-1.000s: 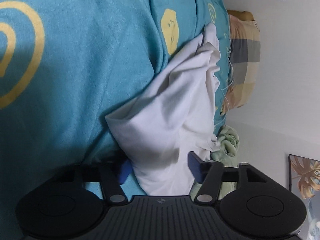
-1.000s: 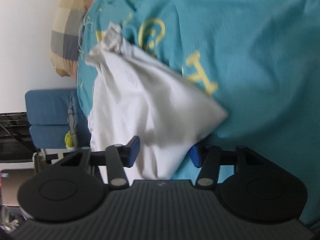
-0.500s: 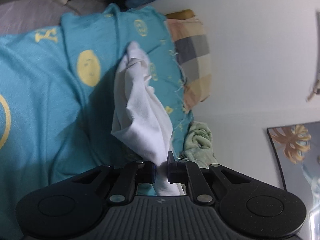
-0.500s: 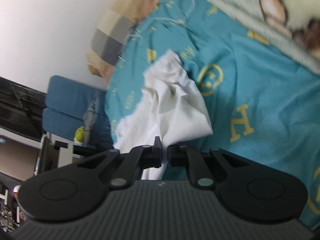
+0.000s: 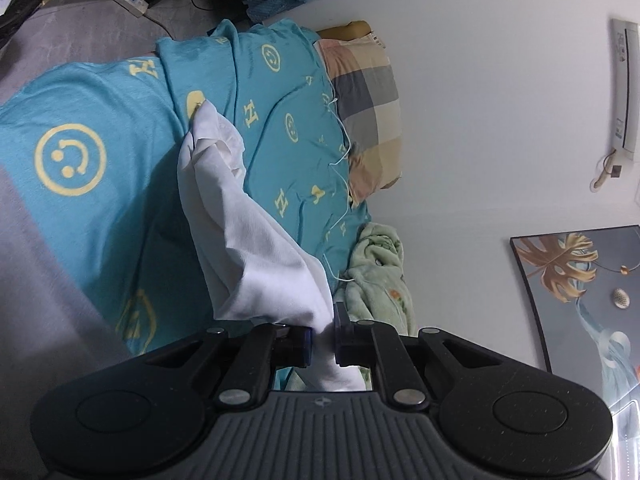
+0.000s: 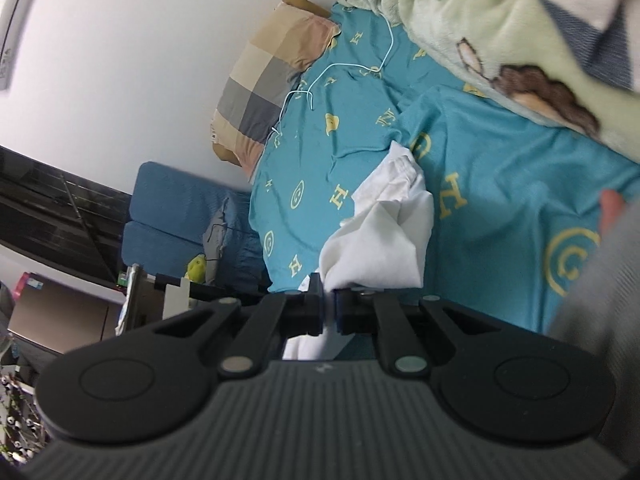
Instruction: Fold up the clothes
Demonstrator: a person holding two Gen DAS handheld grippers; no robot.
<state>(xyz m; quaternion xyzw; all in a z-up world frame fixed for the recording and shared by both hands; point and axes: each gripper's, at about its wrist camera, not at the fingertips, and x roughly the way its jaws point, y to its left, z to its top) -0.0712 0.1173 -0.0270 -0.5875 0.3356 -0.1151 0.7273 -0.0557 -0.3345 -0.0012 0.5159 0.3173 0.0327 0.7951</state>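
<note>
Both grippers clamped on white garment, lifted off bed.
I had left gripper (image 5: 322, 342) and right gripper (image 6: 328, 308) pinching the white garment (image 5: 248, 236) at separate edges, far end trailing on teal bedsheet (image 5: 100, 92), likely to spread it.

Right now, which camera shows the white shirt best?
The left wrist view: the white shirt stretches unobstructed from the left hand-held gripper to the blue bedsheet. The right wrist view shows a shorter, bunched part.
</note>
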